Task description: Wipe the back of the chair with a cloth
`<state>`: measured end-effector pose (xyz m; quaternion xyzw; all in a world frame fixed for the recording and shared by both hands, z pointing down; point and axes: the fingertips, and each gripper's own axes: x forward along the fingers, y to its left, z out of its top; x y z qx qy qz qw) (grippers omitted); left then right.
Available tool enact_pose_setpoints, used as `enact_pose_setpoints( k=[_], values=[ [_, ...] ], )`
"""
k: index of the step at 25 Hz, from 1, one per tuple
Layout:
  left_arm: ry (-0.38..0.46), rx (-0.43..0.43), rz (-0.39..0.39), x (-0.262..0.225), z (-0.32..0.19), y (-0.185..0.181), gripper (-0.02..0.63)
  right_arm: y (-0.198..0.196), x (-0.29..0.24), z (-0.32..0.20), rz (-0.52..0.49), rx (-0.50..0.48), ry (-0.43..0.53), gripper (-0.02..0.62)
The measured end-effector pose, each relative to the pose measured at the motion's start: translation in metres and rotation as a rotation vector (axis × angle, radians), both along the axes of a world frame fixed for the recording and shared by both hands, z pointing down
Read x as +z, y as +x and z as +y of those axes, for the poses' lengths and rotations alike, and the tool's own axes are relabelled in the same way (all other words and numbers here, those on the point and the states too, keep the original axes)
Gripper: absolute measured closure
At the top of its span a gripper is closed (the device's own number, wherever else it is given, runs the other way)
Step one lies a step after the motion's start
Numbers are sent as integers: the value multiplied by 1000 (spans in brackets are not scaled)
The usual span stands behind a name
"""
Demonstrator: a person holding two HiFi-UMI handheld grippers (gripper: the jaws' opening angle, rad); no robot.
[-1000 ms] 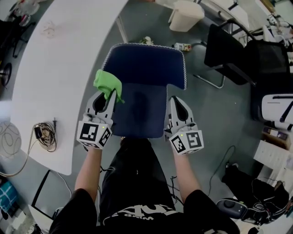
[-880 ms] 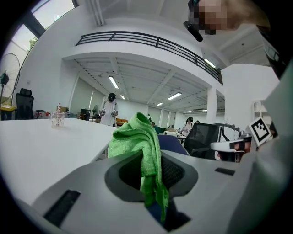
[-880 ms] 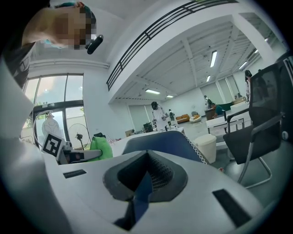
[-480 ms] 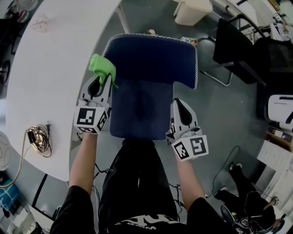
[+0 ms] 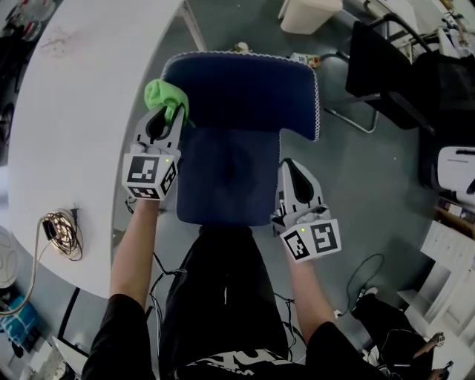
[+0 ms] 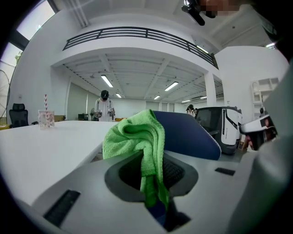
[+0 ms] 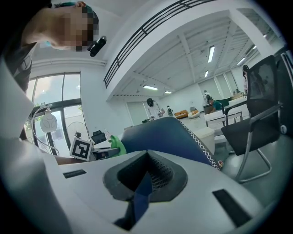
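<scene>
A blue chair [image 5: 237,89] stands right in front of me, its narrower back [image 5: 226,174] nearest my body. My left gripper [image 5: 165,119] is shut on a green cloth [image 5: 165,95] at the chair's left edge, where the back meets the wider part. The left gripper view shows the cloth [image 6: 139,141] bunched over the jaws, with the chair [image 6: 187,135] just behind it. My right gripper [image 5: 288,167] rests against the back's right edge. Its jaws are closed, with a strip of blue fabric [image 7: 143,192] between them.
A long white table [image 5: 82,111] runs along the left, with a coiled cable [image 5: 63,230] near its front edge. A white bin [image 5: 308,15] stands beyond the chair and a black chair [image 5: 386,67] at the right. Grey floor surrounds the chair.
My left gripper has carried the green cloth forward along the chair's left edge, away from my body. The right gripper has stayed at the back's right edge.
</scene>
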<state>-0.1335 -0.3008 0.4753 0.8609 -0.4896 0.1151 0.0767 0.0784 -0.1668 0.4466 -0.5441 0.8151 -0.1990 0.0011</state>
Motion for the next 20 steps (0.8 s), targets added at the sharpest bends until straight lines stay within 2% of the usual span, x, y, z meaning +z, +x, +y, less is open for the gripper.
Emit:
enact_pose_setpoints(
  k=[5, 8, 15, 20],
  values=[
    [13, 52, -9, 2, -6, 21, 537, 3, 7, 4, -3, 11, -9, 600],
    [10, 103, 2, 8, -8, 51, 537, 9, 16, 5, -4, 25, -23, 600],
    [0, 160, 62, 16, -6, 111, 537, 26, 28, 10, -10, 58, -46, 600],
    [-29, 246, 90, 20, 1, 164, 537, 36, 32, 13, -10, 77, -54, 600]
  ],
)
